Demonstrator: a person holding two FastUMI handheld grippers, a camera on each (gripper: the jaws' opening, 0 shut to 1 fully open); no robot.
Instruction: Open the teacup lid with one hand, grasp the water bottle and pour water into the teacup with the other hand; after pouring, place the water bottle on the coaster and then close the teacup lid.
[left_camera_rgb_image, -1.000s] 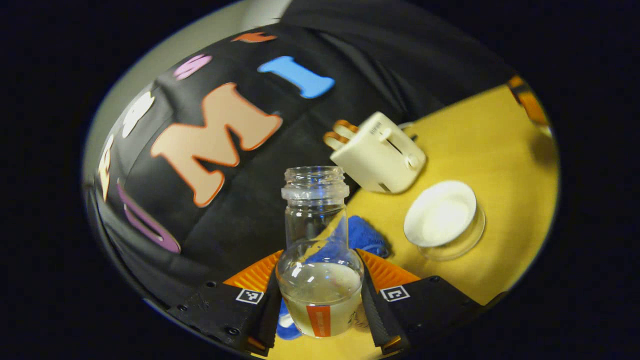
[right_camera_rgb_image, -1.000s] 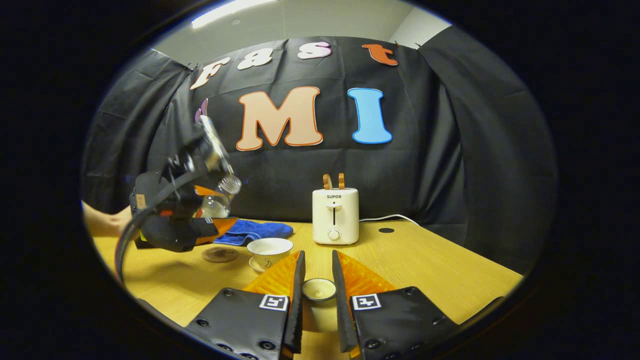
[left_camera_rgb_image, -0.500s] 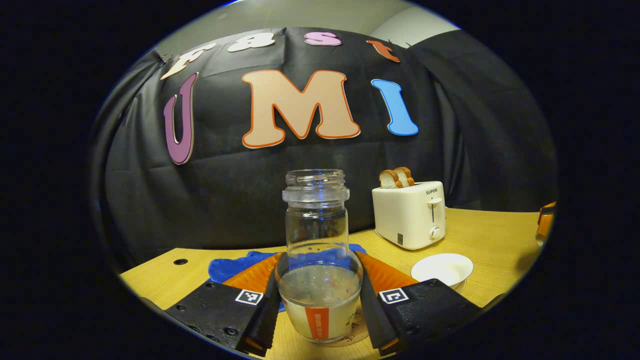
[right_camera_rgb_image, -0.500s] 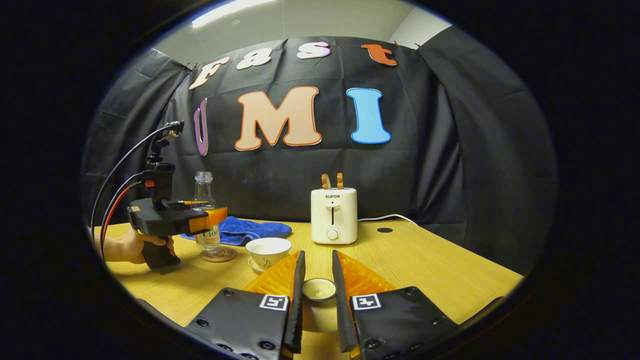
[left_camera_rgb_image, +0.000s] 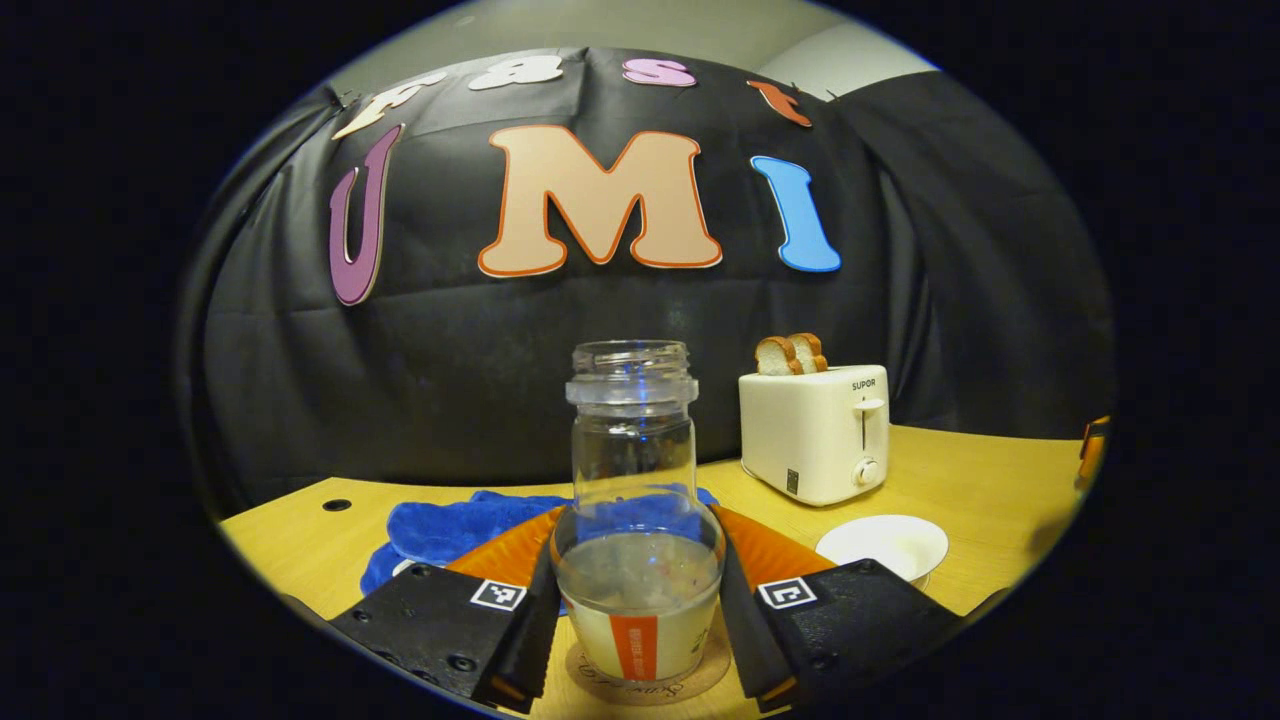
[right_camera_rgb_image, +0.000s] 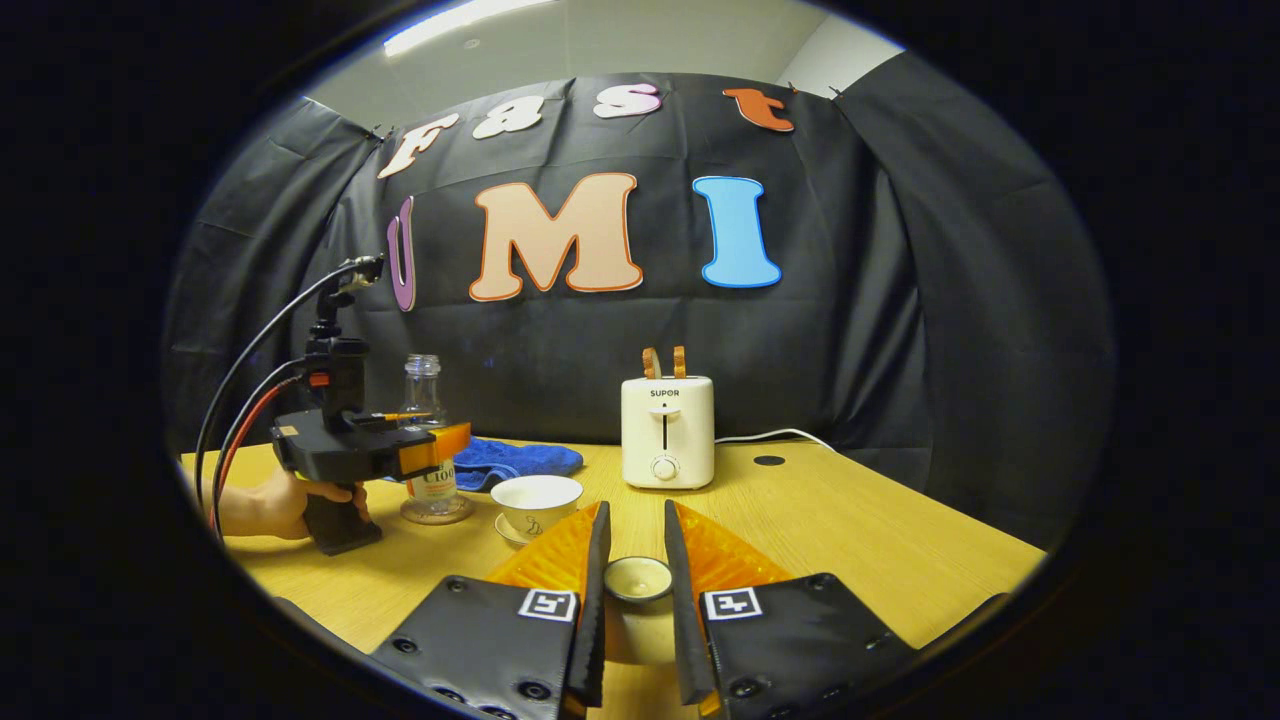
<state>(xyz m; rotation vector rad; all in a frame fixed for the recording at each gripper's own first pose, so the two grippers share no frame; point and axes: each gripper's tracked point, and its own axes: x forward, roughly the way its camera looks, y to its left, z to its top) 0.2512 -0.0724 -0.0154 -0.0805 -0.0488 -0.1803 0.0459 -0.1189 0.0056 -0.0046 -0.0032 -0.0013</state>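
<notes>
Bottle (left_camera_rgb_image: 638, 560) stood upright on the coaster (left_camera_rgb_image: 648, 680), base resting on the disc, long axis vertical, open mouth up, roughly a third full of water. Left gripper (left_camera_rgb_image: 636, 620) sat around its lower body, a finger on each side; whether both pads were pressing or had already slackened could not be told from this angle. In the right gripper view the same bottle (right_camera_rgb_image: 428, 440) and coaster (right_camera_rgb_image: 436, 513) sat just left of the teacup (right_camera_rgb_image: 540, 503), with the hand (right_camera_rgb_image: 275, 505) on the left gripper's grip.

Lid (right_camera_rgb_image: 637, 580) was clamped between the right gripper's (right_camera_rgb_image: 634, 590) fingers, pads closed tight on it, carried low over the table (right_camera_rgb_image: 880, 530). Teacup lay ahead and slightly left of that gripper, near, mouth open and facing up; right hand was clearly the nearer one for capping. Judged stage: pouring done, bottle set down, release pending, then lid goes forward-left and down onto the cup rim.

Blue cloth (left_camera_rgb_image: 450, 528) and toaster (left_camera_rgb_image: 815, 432) stood behind, apart from the action.
</notes>
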